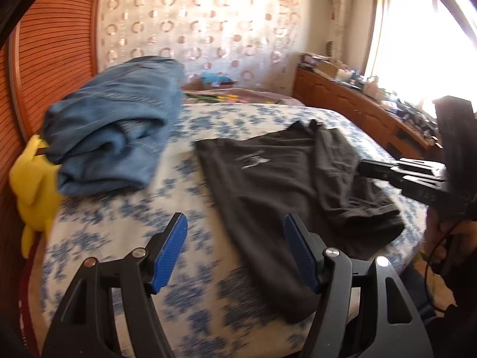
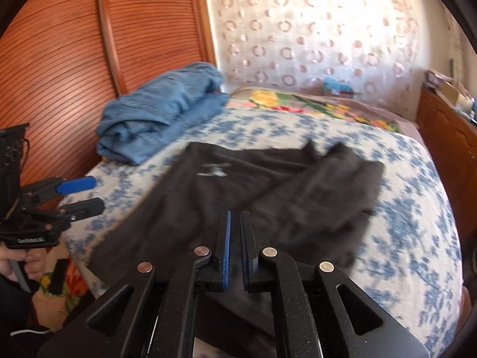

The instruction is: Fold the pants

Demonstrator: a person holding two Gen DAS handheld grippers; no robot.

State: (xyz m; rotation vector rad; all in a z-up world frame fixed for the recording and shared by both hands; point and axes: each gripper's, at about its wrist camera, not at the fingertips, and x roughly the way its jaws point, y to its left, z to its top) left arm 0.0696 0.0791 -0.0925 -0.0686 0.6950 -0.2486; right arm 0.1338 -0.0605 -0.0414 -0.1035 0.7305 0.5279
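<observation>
Black pants (image 1: pixel 283 185) (image 2: pixel 238 179) with a small white logo lie on the bed, roughly flat, one part doubled over and rumpled on the right. My left gripper (image 1: pixel 235 219) is open above their near left edge, nothing between its blue pads (image 1: pixel 170 253). It also shows at the left edge of the right wrist view as the left gripper (image 2: pixel 89 194), beside the bed. My right gripper (image 2: pixel 236 213) hovers over the near part of the pants with jaws almost together and nothing visibly pinched. The right gripper (image 1: pixel 366 168) reaches in from the right above the cloth.
The bed (image 1: pixel 119 238) (image 2: pixel 402 208) has a blue-flowered sheet. Folded blue jeans (image 1: pixel 119 128) (image 2: pixel 161 119) sit at its far left. A yellow plush toy (image 1: pixel 32 185) lies by the slatted wooden door (image 2: pixel 74 59). A wooden dresser (image 1: pixel 357 110) lines the right side.
</observation>
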